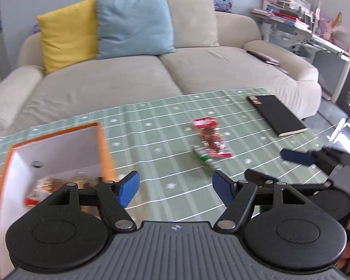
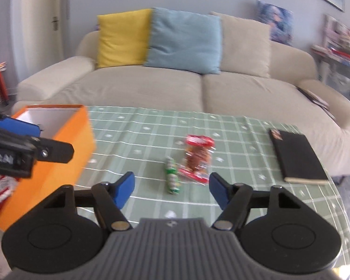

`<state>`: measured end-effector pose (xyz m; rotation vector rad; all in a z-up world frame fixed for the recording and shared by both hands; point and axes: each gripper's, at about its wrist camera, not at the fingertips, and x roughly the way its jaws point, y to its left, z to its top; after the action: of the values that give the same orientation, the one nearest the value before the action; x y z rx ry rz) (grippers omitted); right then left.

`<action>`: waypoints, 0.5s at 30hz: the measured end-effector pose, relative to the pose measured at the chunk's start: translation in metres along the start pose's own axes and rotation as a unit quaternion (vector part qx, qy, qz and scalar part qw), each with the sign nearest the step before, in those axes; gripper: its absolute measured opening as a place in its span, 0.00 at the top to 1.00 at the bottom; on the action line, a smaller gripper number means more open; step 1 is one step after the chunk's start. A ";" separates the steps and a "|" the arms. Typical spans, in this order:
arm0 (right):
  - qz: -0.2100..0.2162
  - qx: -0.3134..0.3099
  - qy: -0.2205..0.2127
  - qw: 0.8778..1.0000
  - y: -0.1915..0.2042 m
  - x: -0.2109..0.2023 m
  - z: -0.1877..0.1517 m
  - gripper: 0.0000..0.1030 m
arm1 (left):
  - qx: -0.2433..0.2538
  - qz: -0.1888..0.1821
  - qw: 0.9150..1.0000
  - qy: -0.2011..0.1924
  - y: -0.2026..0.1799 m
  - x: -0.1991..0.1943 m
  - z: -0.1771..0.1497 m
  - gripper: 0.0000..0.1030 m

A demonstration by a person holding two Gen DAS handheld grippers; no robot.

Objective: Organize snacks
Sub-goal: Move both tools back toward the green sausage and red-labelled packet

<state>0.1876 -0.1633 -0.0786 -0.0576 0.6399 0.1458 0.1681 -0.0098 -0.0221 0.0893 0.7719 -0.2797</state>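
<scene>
Our left gripper (image 1: 175,187) hangs over the tabletop (image 1: 151,154) with its blue pads wide apart and nothing between them, just beside the orange box (image 1: 105,149), which already has a few packets inside. Our right gripper (image 2: 171,186) is likewise spread and empty, aimed at the two snacks left out: a red packet (image 2: 197,158) and a slim green packet (image 2: 172,175) lying side by side, touching or nearly so, mid-cloth.

We judge the step in hand to be picking up one of these. To do it well, we should come down on the green one across its narrow width, keeping the far pad from snagging the red wrapper, and close gently since both look soft and crinkly.

The tabletop wears a green checked cloth; a black notebook (image 2: 296,156) lies well apart to the right. Beyond is a beige sofa (image 2: 198,88) with yellow and blue cushions, and a cluttered desk (image 1: 303,23) at the room's far right.
</scene>
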 end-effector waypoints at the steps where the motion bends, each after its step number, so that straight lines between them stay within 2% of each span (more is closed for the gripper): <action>1: -0.005 0.006 0.001 1.000 -0.007 0.002 -0.003 0.39 | -0.005 -0.007 1.000 0.001 -0.004 0.004 0.002 0.20; 5: -0.018 0.027 0.004 0.999 -0.029 0.014 -0.010 0.43 | -0.028 -0.022 0.999 0.013 -0.018 0.029 0.010 0.24; 8: -0.018 0.044 0.008 0.999 -0.040 0.021 -0.014 0.49 | -0.035 -0.009 0.999 0.027 -0.024 0.050 0.013 0.30; 13: -0.026 0.058 0.014 0.998 -0.058 0.036 -0.019 0.49 | -0.030 0.005 0.998 0.046 -0.036 0.079 0.016 0.34; 15: -0.033 0.062 0.018 0.997 -0.063 0.043 -0.021 0.49 | -0.024 0.005 0.998 0.052 -0.040 0.089 0.017 0.42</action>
<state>0.2195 -0.2224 -0.1205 0.0382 0.6814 0.0416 0.2288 -0.0704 -0.0713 0.0641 0.8812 -0.2477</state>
